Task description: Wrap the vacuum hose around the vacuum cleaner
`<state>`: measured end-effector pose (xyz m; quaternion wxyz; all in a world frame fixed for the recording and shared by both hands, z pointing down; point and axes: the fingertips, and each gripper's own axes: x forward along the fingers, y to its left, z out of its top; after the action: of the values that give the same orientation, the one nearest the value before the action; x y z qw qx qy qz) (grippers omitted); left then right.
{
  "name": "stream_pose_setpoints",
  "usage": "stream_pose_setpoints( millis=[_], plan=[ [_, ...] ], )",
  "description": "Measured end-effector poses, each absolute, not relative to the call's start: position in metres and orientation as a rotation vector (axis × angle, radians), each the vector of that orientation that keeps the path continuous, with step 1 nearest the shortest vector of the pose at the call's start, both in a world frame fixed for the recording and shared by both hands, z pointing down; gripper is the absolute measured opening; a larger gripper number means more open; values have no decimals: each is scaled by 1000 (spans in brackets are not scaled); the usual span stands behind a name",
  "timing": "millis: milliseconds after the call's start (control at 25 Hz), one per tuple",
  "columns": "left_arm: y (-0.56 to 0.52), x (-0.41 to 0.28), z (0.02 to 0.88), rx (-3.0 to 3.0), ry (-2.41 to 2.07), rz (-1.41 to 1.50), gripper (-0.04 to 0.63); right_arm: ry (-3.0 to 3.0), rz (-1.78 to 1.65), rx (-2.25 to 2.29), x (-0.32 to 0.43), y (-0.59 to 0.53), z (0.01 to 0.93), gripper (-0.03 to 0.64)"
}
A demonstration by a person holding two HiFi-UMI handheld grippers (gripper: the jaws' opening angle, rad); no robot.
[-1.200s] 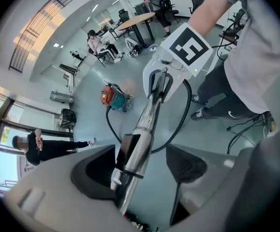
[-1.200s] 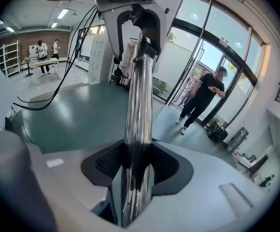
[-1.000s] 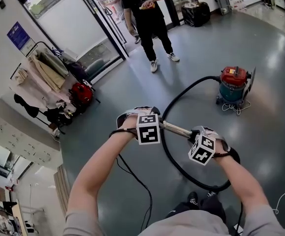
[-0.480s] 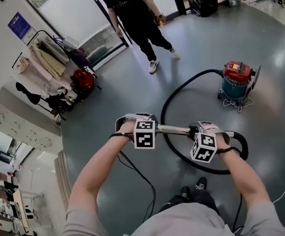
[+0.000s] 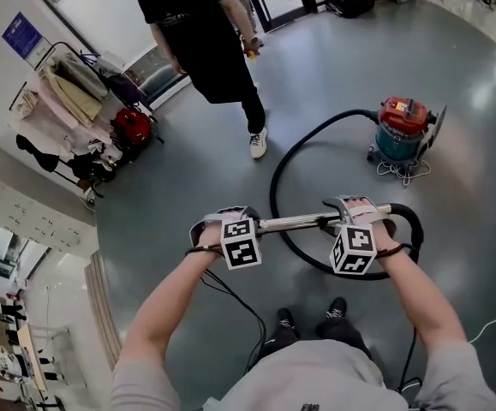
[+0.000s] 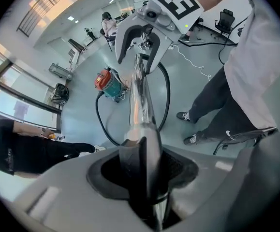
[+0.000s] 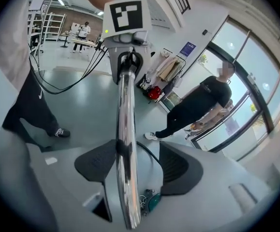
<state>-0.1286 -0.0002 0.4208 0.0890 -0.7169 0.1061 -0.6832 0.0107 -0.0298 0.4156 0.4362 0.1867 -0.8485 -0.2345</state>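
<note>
The tube [image 5: 295, 223] is held level between the 2 hands, and that is where I'd worry. The left tongs [image 6: 142, 166] are clamped on one end of it. The right tongs [image 7: 137, 166] have just been opening: the tube lies between their pads, against 1 pad and clear of the other, so nothing on that side grips it.

That side is the end that carries the hose [image 5: 272, 195], so its weight could pull the tube down or twist it in the left grip, and the tube might slip out onto the floor.

The hose lies in a wide loop on the floor, from the vacuum [image 5: 404, 131] round to just in front of the person's shoes. The vacuum stands well apart from them. A step forward could land on the loop or catch a foot in it. A hard tug from here might drag or tip the vacuum, I'd guess, and snag the white cord [image 5: 395, 173] heaped at its base.

A bystander [image 5: 198, 24] stands near the loop's far side and could step on it.
</note>
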Motion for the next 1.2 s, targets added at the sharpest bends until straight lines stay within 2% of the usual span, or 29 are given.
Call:
stream_pose_setpoints(
  millis=[200, 480, 760, 1000, 1120, 1200],
  plan=[
    [7, -156, 453, -2237, 464, -2058, 173, -2197, -407, 610, 17, -28, 405, 291],
    [36, -200, 488, -2453, 706, -2020, 173, -2341, 74, 755, -45, 15, 429, 294],
    [77, -224, 521, -2668, 911, -2007, 173, -2421, 753, 1023, -99, 15, 468, 342],
    [127, -237, 547, -2815, 967, -2006, 175, -2277, 1297, 1302, -135, 20, 524, 473],
    [141, -245, 549, -2843, 965, -1985, 175, -2203, 1567, 1399, -151, 13, 546, 478],
    [151, -247, 546, -2850, 960, -1966, 175, -2184, 1659, 1426, -162, 11, 555, 437]
  ],
)
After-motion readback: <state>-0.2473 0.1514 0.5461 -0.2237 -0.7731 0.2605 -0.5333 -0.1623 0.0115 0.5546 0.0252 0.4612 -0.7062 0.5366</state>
